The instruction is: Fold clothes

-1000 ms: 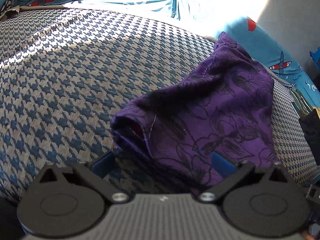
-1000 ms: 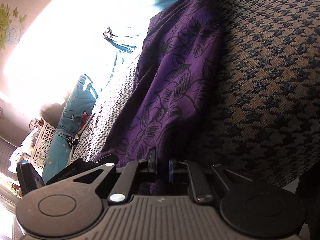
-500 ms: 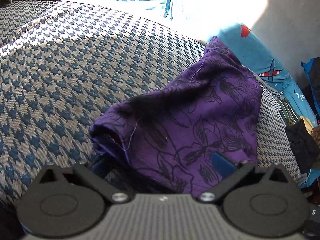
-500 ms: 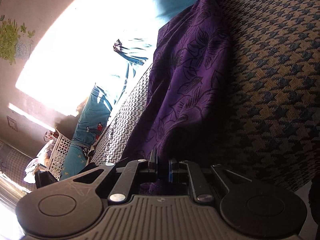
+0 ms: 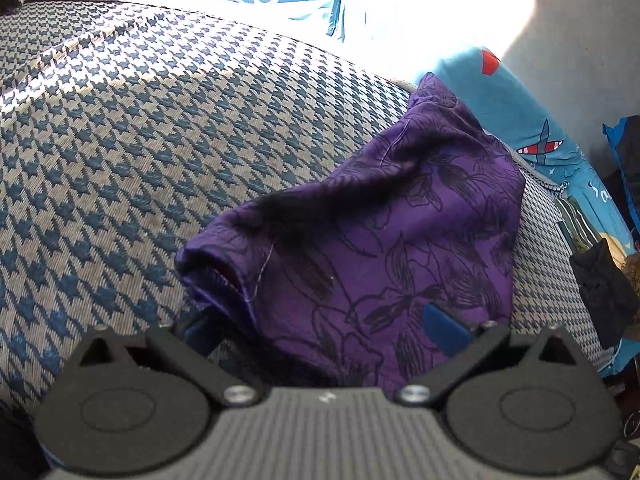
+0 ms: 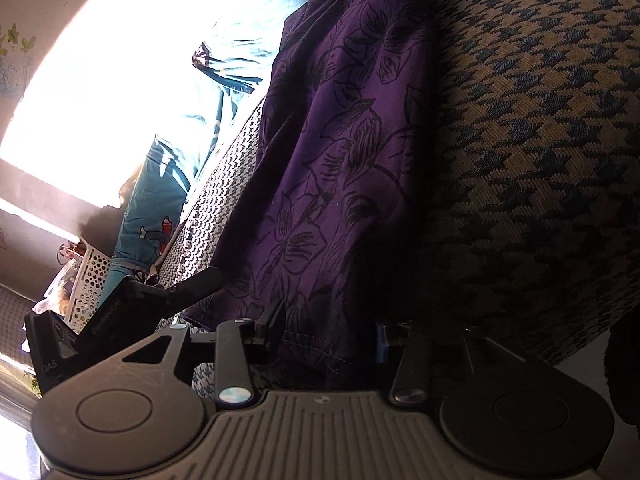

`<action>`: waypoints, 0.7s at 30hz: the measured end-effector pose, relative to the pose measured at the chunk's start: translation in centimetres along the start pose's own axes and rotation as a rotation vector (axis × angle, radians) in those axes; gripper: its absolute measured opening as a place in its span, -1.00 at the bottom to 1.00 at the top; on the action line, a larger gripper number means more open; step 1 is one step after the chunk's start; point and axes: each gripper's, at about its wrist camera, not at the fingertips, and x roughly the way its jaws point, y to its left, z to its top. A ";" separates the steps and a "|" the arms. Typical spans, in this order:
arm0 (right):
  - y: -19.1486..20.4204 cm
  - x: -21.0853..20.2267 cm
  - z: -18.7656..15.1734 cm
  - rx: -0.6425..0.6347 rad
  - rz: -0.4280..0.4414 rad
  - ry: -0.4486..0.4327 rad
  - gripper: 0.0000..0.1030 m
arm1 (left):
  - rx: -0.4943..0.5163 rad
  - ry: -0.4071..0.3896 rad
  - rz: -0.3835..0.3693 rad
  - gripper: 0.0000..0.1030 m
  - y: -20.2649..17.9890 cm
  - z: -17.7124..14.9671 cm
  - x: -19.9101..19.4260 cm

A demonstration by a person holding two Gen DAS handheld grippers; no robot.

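— Pointing down at the purple shirt (image 5: 380,248) on the checked sofa (image 5: 140,140), the left gripper (image 5: 324,326) stands wide apart.
— And the right gripper (image 6: 326,332)?
— Its jaws have just been opening; the shirt hem lies between them, unpressed.

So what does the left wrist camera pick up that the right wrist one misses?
Only the left wrist view shows the garment's open hem end and a dark cloth at the right edge. Only the right wrist view shows a white perforated basket and wall stickers. Both show the purple floral garment lying on the houndstooth cover, plus blue airplane-print bedding.
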 end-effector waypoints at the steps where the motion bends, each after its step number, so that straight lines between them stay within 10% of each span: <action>1: 0.2 0.1 -0.1 -0.015 -0.003 0.001 -0.14 | -0.001 0.000 -0.002 1.00 0.0 0.0 0.0; 5: 0.4 0.1 -0.1 -0.041 -0.014 0.001 -0.70 | -0.015 0.001 -0.008 1.00 0.3 -0.2 -0.3; 21: 0.6 -2.2 1.7 0.078 0.235 -0.127 -0.75 | -0.140 0.065 -0.152 1.00 1.5 -2.1 -1.3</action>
